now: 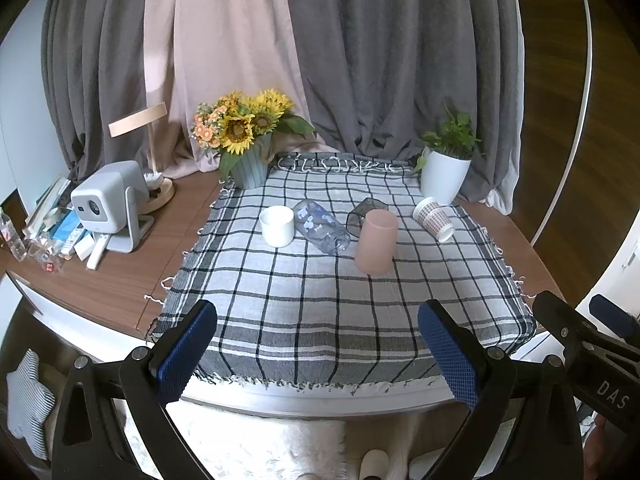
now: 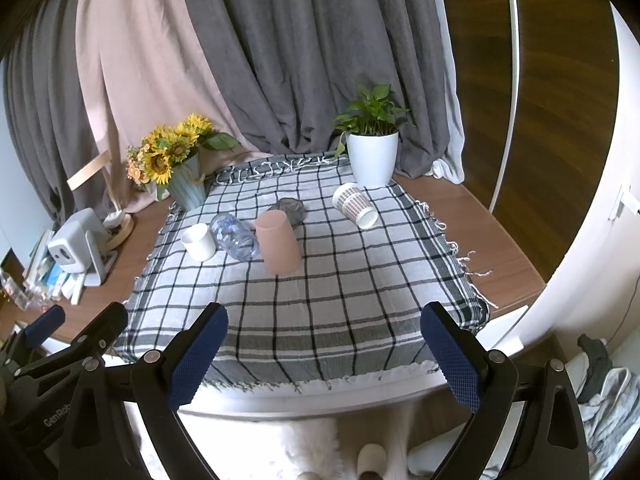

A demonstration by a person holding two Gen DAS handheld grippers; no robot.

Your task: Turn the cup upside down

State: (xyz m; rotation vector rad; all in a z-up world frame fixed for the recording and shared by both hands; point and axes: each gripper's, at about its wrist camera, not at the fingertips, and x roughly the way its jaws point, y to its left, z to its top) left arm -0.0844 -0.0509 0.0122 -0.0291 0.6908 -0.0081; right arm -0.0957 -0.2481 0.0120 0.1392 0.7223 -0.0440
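Several cups sit on a checked cloth (image 1: pixel 320 312). A white cup (image 1: pixel 277 225) (image 2: pixel 198 242) stands upright, mouth up. A clear patterned cup (image 1: pixel 321 227) (image 2: pixel 234 236) lies on its side. A pink cup (image 1: pixel 376 241) (image 2: pixel 278 245) stands mouth down. A dark glass cup (image 1: pixel 362 212) (image 2: pixel 289 209) lies behind it. A patterned paper cup (image 1: pixel 433 219) (image 2: pixel 354 205) lies on its side. My left gripper (image 1: pixel 318 322) and my right gripper (image 2: pixel 324 324) are open and empty, held before the table's near edge, well short of the cups.
A sunflower vase (image 1: pixel 250 140) stands at the cloth's back left and a white potted plant (image 1: pixel 446 172) at the back right. A grey projector (image 1: pixel 110 204), a lamp and clutter sit left on the wooden table (image 1: pixel 120 280). Curtains hang behind.
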